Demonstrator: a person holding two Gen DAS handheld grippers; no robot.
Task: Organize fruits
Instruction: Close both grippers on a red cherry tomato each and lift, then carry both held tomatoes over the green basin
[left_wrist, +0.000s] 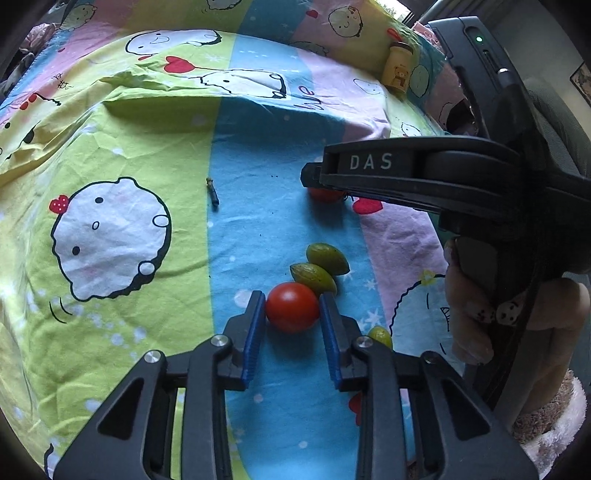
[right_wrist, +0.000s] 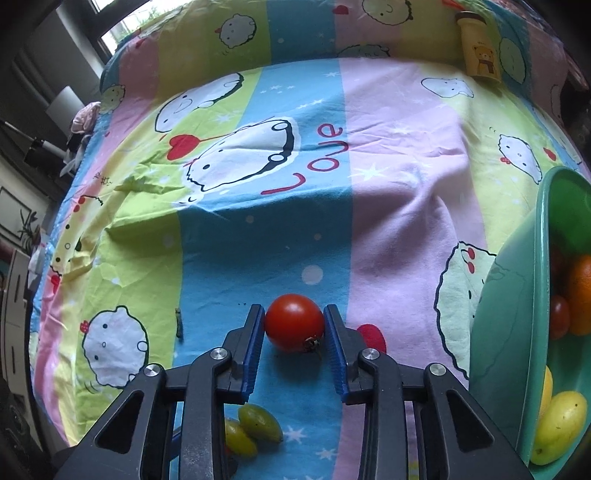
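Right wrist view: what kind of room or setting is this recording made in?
Probably a home bedroom: a cartoon-print bedsheet covers a bed-like surface, a window stands behind it, and a green fruit bowl sits on the sheet.

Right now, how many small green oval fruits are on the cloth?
3. Two green fruits touch beyond the red tomato in the left gripper; the third beside its right finger. Others may hide.

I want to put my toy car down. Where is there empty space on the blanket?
The wide stretch of sheet between the Love lettering and the green bowl is bare. It is crowded near the tomatoes and green fruits, where both grippers work.
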